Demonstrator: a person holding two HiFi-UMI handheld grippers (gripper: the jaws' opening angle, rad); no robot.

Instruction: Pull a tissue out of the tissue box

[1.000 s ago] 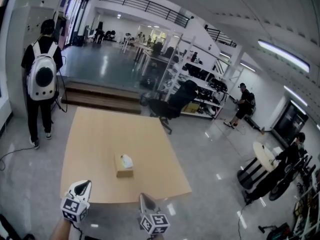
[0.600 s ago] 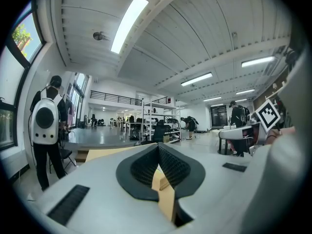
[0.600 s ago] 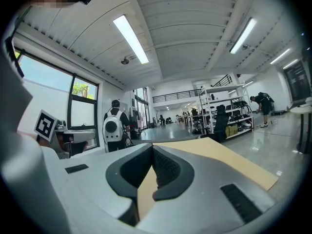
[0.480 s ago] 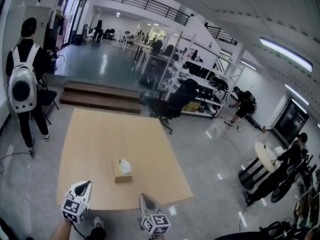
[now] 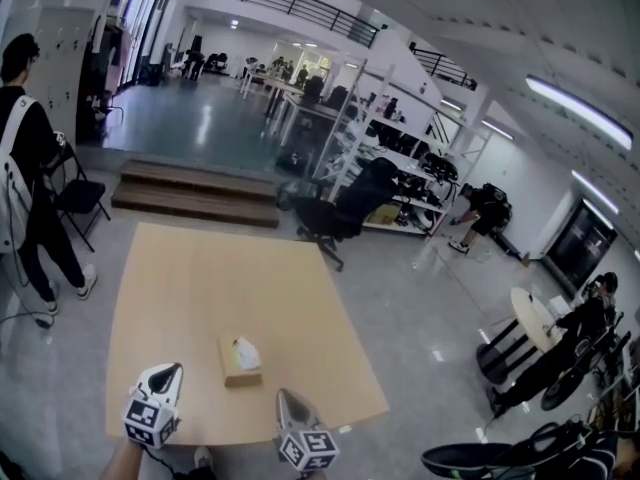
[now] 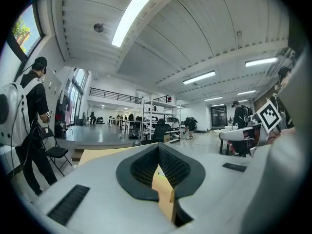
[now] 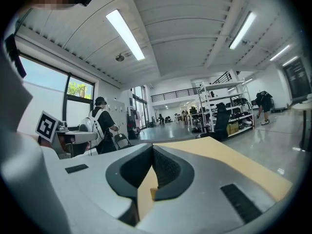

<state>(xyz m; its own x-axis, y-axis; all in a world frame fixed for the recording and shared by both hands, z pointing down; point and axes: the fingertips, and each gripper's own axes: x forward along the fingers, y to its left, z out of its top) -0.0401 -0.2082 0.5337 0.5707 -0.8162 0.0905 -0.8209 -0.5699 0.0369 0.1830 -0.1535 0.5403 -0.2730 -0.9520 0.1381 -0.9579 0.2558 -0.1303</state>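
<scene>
Glossy grey floor surrounds a pale wooden bench [image 5: 200,278] in a big open hall, with shelving at 1 o'clock and a person with a backpack [image 5: 25,178] standing at 9 o'clock.

A tissue box [image 5: 238,366] is set on the bench near its 6 o'clock edge, well apart from both grippers and roughly between their lines of reach. Its long axis is laid from 6 to 12 o'clock in the head view. A white tissue [image 5: 247,349] is seen standing out of the top opening, toward the 12 o'clock half of the box and pointing upward.

The left gripper [image 5: 170,371] is held at 7 o'clock of the box and the right gripper [image 5: 288,398] at 5 o'clock, both short of the bench edge. The left fingers [image 6: 141,167] are clenched tip to tip with nothing between them; the right fingers [image 7: 134,169] are clenched likewise, and nothing is held.

The tissue is judged to be very light, limp and easily torn, so it should be taken by the raised tuft, pinched low enough that a full fold is caught. The cardboard box is judged light as well; it is likely to be lifted or dragged unless it is pressed down at one end while the tissue is drawn straight up.
</scene>
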